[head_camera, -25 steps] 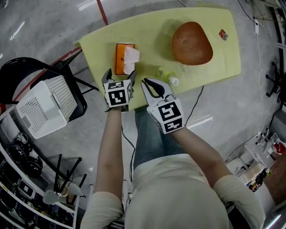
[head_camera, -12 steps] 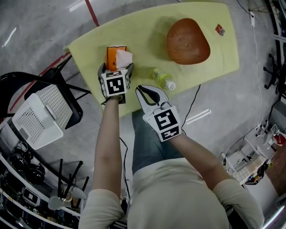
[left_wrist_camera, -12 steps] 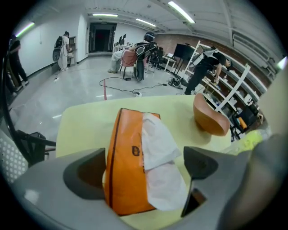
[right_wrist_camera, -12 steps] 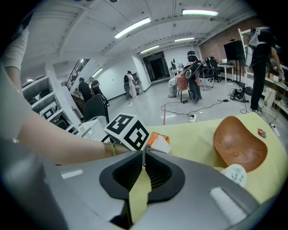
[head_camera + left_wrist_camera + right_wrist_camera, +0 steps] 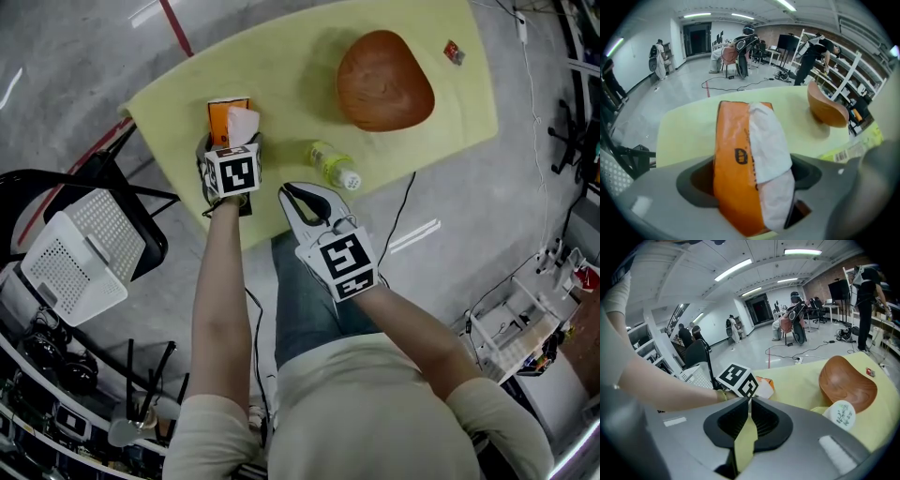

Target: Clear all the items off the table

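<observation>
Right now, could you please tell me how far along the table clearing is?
Nothing looks cleared yet; four items sit on the table. In hand: the left claw straddles the orange tissue pack, though a firm grip isn't certain. The right claw is shut and empty. Left: that pack, the wooden bowl, the bottle and a small red item.

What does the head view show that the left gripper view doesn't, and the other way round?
Only the head view shows the person's arms, the right gripper and a white basket beside the table. Only the left gripper view shows, close up, the left gripper with its jaws standing on either side of the tissue pack, plus people by shelves far behind. Both show the tissue pack, the wooden bowl and the yellow table.
</observation>
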### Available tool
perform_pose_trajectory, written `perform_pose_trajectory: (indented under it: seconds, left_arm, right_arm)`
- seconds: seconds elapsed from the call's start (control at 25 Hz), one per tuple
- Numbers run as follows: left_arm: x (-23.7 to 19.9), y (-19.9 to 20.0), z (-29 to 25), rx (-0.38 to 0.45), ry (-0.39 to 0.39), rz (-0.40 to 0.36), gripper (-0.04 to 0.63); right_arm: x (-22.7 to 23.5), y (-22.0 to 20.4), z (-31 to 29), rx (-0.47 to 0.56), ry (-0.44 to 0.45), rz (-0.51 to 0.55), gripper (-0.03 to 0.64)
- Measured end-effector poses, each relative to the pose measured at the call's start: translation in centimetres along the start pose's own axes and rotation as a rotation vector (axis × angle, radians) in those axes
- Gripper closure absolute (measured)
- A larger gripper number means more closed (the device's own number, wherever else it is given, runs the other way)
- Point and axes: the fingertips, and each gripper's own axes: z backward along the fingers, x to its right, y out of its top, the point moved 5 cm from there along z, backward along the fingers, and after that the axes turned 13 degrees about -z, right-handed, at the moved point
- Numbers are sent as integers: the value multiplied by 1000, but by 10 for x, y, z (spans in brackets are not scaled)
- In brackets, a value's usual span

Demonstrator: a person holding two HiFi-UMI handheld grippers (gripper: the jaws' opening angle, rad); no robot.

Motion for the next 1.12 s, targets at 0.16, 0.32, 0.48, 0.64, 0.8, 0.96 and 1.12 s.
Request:
perform_pose_trajectory:
  seconds: [0.16,0.32,0.48,0.64,0.8,0.96,1.12]
  left_arm:
    - [-3,-1,5,-6,9,-4,216]
    - [-6,2,18,18,45,19,296]
    - [-1,7,38,47,46,66,319]
    - [8,9,62,75,43,102,325]
    - [16,11,88,104,56,127,325]
    - [24,8,114,128,64,154,326]
    - [33,5,142,150,76,174,327]
  right_arm:
    - [-1,0,4,5,-1,1,597]
    - [-2,5,11,17,4,12,597]
    - [-3,12,21,34,9,27,597]
    - [-7,19,36,49,16,48,597]
    - [-12,25,53,65,27,77,597]
    - [-20,29,70,75,39,109,597]
    - [-25,31,88,88,55,140,597]
